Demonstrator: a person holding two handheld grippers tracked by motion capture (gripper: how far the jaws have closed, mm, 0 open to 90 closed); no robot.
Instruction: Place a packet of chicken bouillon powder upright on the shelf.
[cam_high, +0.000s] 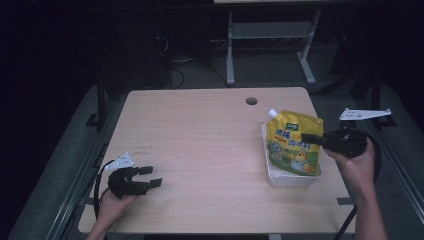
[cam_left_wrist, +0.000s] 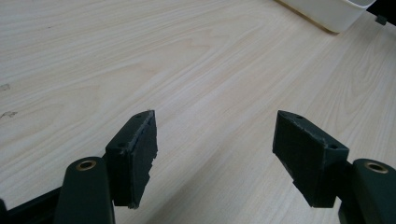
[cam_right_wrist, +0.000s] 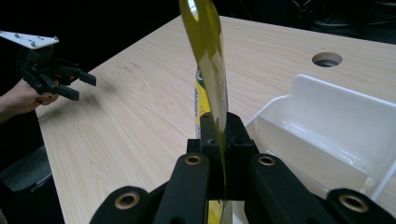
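With my left gripper (cam_high: 150, 176) idle and spread wide, my right gripper (cam_right_wrist: 219, 135) pinched the yellow pouch (cam_high: 293, 142) by its thin edge over the white bin (cam_high: 295, 178); it looked floppy, slippery, probably liquid-heavy.

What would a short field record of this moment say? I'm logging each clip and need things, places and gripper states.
surface: wooden table, round hole near its far edge
pouch: yellow spout pouch, upright over the white tray
right gripper: right gripper shut on the pouch's edge
left gripper: left gripper open, holding nothing, near the table's front left corner
tray inside: looks bare in the right gripper view
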